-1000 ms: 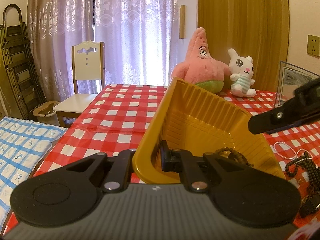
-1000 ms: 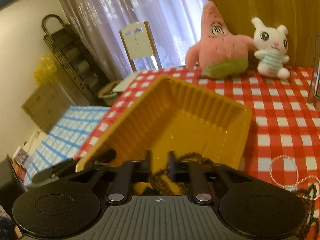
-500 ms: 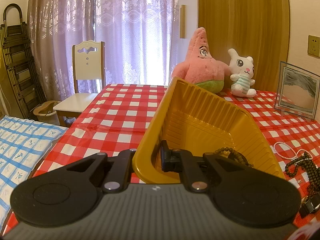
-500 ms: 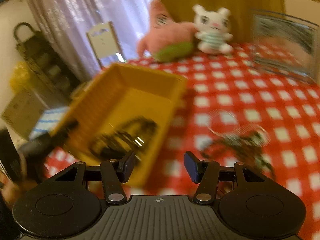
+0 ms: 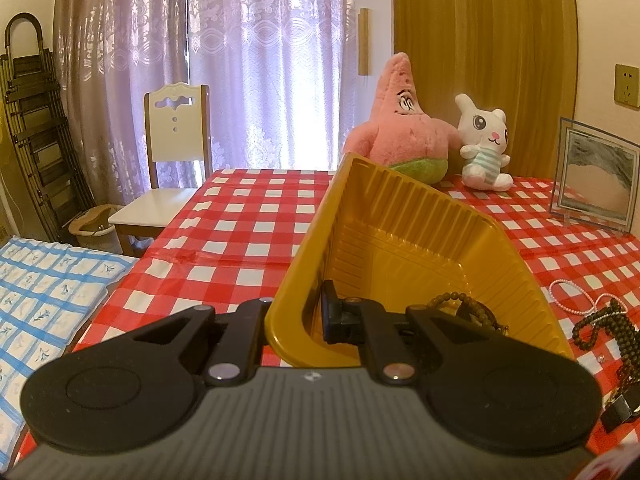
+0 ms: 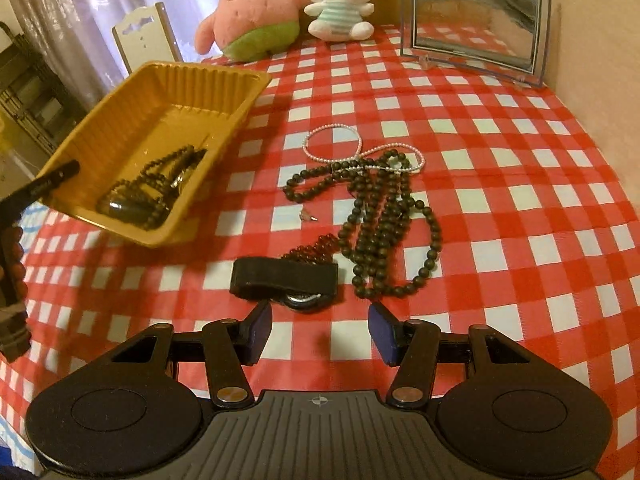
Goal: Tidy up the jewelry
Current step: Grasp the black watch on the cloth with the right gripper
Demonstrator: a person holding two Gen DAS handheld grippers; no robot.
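My left gripper (image 5: pixel 296 316) is shut on the near wall of a yellow plastic tray (image 5: pixel 420 236) and holds it tilted above the table; the tray also shows at the left of the right wrist view (image 6: pixel 132 120). Dark bead strands (image 6: pixel 152 188) lie in the tray. My right gripper (image 6: pixel 320 330) is open and empty just above the cloth. Right in front of it lies a black-strapped watch (image 6: pixel 284 278). Beyond it lie a long dark bead necklace (image 6: pixel 380 216), a small reddish bead bracelet (image 6: pixel 316 246) and a white pearl strand (image 6: pixel 352 148).
The table has a red-and-white checked cloth (image 6: pixel 500 184). At the back stand a pink star plush (image 6: pixel 248 12), a white bunny plush (image 6: pixel 340 0) and a glass picture frame (image 6: pixel 476 20). A white chair (image 5: pixel 176 160) stands beyond the table's left edge.
My right gripper opened, let dark beads drop into the tray, and swung right and down to hover over the watch. The left gripper and tray held still.
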